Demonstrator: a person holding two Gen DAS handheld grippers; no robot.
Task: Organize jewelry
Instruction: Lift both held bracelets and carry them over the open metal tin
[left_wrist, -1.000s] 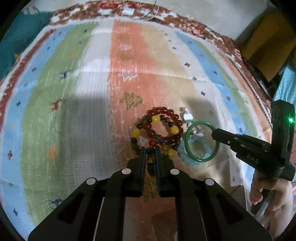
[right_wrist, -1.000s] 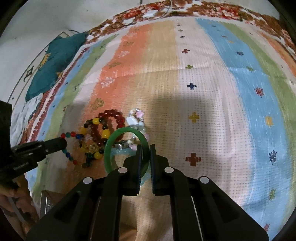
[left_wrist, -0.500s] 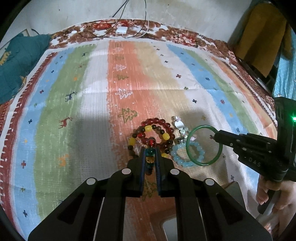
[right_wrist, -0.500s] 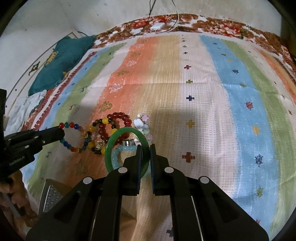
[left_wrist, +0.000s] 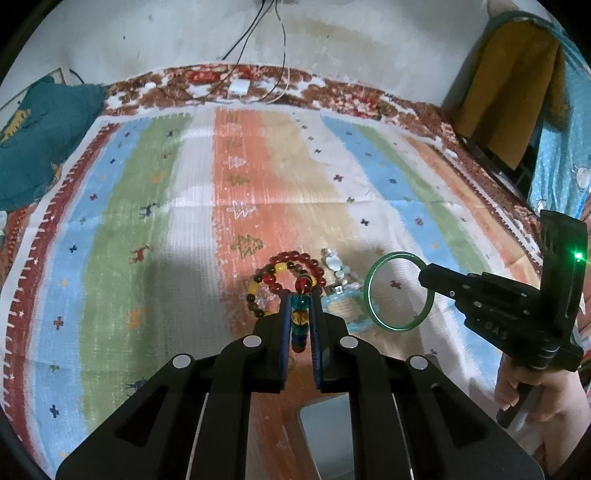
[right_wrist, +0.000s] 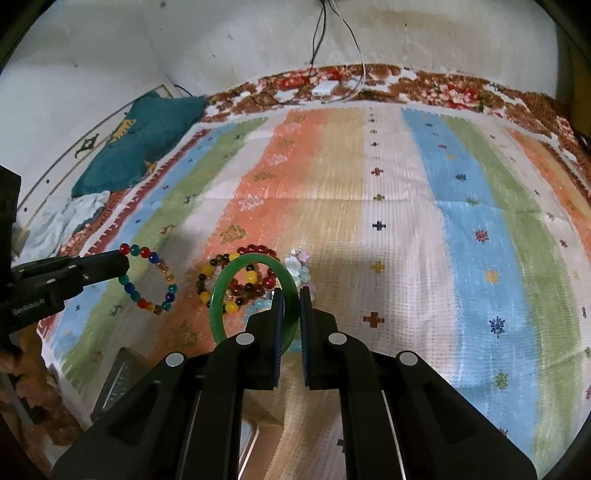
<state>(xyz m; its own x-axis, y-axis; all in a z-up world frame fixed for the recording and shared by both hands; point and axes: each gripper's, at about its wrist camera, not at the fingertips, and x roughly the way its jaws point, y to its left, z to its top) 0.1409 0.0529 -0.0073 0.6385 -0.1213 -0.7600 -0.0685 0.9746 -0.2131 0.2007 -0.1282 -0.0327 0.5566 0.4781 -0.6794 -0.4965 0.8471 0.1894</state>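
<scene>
- Left wrist view: the left gripper (left_wrist: 300, 314) is closed on a bracelet of mixed coloured beads (left_wrist: 300, 317), which sits pinched between its blue-lined fingers above the striped blanket (left_wrist: 155, 221).
- Just beyond its tips, a red and yellow bead bracelet (left_wrist: 284, 273) lies on the orange stripe, with a pale blue bracelet (left_wrist: 341, 306) beside it.
- At the right, the right gripper (left_wrist: 424, 277) holds a green bangle (left_wrist: 399, 291) up off the blanket; a hand (left_wrist: 535, 398) grips its handle.
- Right wrist view: the right gripper (right_wrist: 291, 314) is clamped on the rim of the green bangle (right_wrist: 221, 295), which stands upright.
- At the left, the left gripper (right_wrist: 122, 262) holds the coloured bead bracelet (right_wrist: 151, 280) by one end.
- A teal cushion (right_wrist: 140, 147) lies at the blanket's far left corner.
</scene>
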